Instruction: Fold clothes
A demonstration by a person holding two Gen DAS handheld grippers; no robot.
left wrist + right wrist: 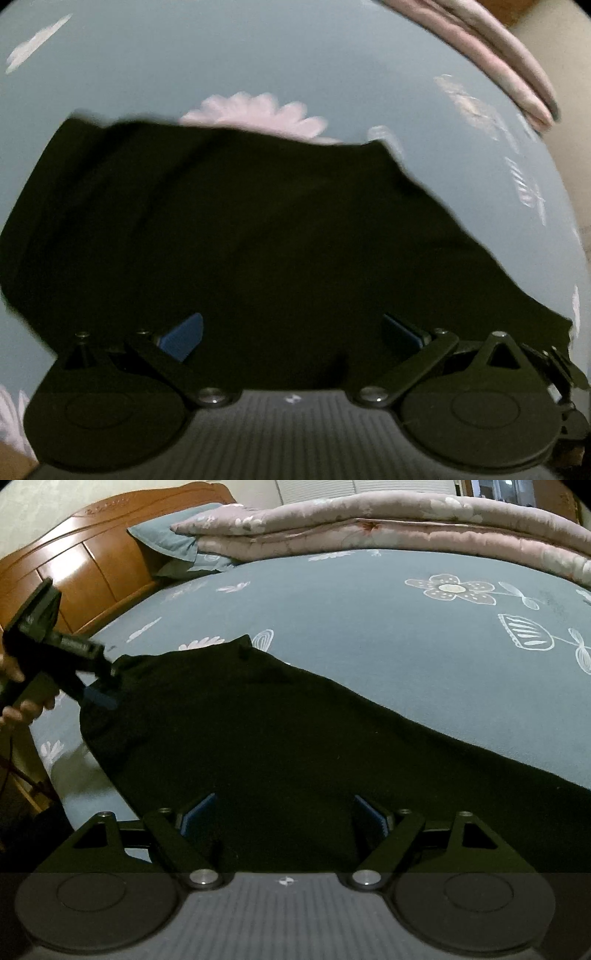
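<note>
The black garment (pixel 258 738) is laid lengthwise along the bed's (pixel 369 602) near edge; both spread, empty tongs, left (pixel 291 332) and right (pixel 284 812), are held over it.

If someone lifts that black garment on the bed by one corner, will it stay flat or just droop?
Probably droop: the black garment lies in soft folds and follows the bedsheet, so it looks limp. It seems thin and flat, so likely light. Pushed, it would probably bunch up rather than slide, though that is hard to judge.
</note>
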